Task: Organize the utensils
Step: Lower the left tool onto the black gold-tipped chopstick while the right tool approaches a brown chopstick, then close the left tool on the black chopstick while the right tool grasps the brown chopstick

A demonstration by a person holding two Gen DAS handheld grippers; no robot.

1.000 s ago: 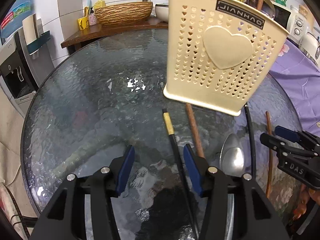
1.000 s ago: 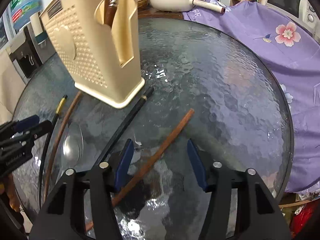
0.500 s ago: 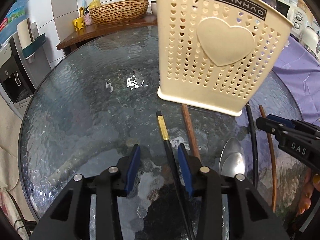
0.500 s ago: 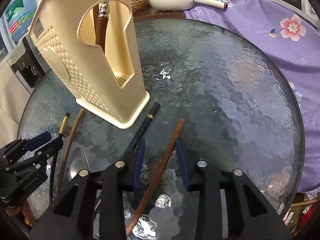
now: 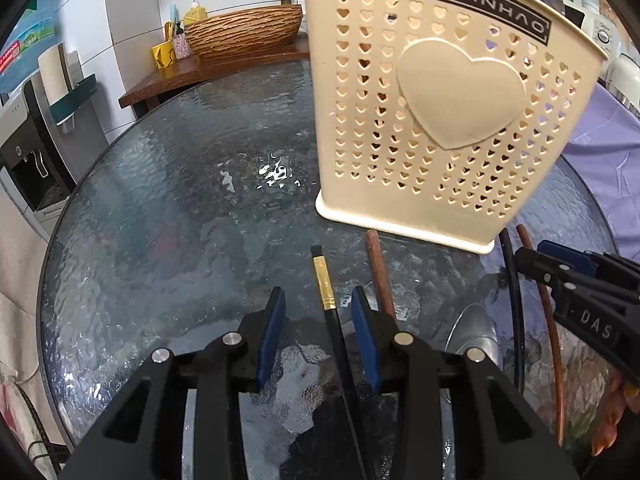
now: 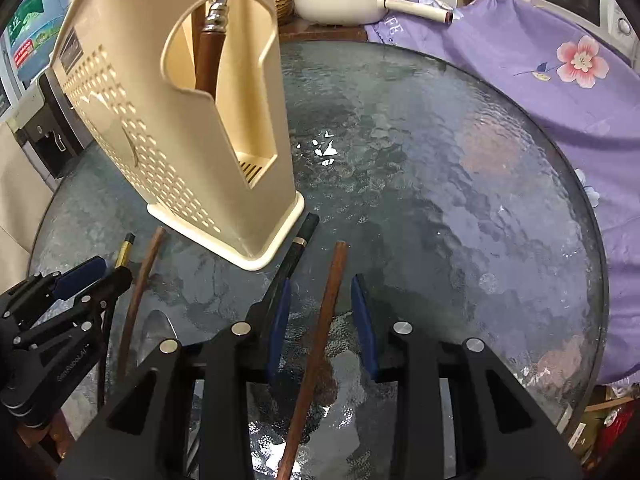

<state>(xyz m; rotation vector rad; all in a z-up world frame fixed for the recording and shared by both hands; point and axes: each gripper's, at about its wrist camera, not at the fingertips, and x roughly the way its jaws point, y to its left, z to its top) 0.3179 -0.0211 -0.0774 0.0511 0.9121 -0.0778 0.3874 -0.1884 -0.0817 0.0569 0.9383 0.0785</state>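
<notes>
Now narrower tools [image 5: 319, 330] (both straddling chopsticks [image 6: 325, 320])

Black left gripper [image 5: 318, 322]; blue pads; silver screws.

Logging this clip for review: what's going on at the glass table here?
A person with two handheld grippers is sorting chopsticks lying by a cream utensil holder. The left gripper straddles a black gold-banded chopstick, the right gripper a brown chopstick. Both are open, pads not touching. A spoon also lies on the table.
</notes>
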